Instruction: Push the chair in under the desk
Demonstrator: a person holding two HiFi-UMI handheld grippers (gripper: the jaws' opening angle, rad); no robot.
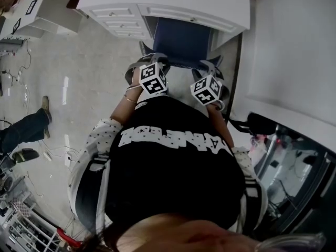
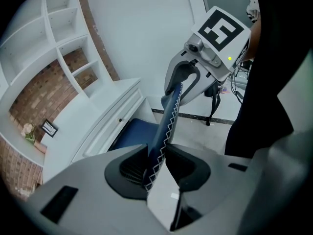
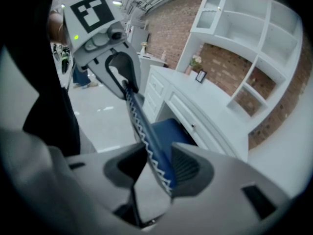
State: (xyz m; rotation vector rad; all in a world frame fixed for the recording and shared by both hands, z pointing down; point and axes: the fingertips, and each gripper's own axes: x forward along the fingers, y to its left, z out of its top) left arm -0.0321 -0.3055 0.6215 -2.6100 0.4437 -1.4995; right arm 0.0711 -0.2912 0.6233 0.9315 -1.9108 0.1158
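- Right now, from the head view, you stand directly behind the chair (image 1: 181, 41). Its blue seat sits partly under the white desk (image 1: 173, 4), and its backrest is on your side, just clear of the desk edge. The left gripper (image 1: 151, 61) and the right gripper (image 1: 211, 68) are on the top of the backrest, one near each end, both angled downward. Pale floor (image 1: 89, 67) lies to the left, where another person's leg (image 1: 26, 127) shows.
- Next, in the left gripper view, your left gripper (image 2: 155, 163) has its jaws clamped on the blue backrest (image 2: 168, 116), and the white zigzag stitching runs between the pads. Farther along the same edge, the right gripper (image 2: 188, 80) bites onto it. The blue seat (image 2: 132, 133) lies beneath the desk drawers (image 2: 110, 119), and white shelves (image 2: 58, 43) stand against a brick wall.
- Last, in the right gripper view, your right gripper (image 3: 156, 168) is likewise clenched on the backrest (image 3: 142, 126). The left gripper (image 3: 120, 75) grips the far end, and the seat (image 3: 168, 129) is tucked beside the desk front (image 3: 190, 114).
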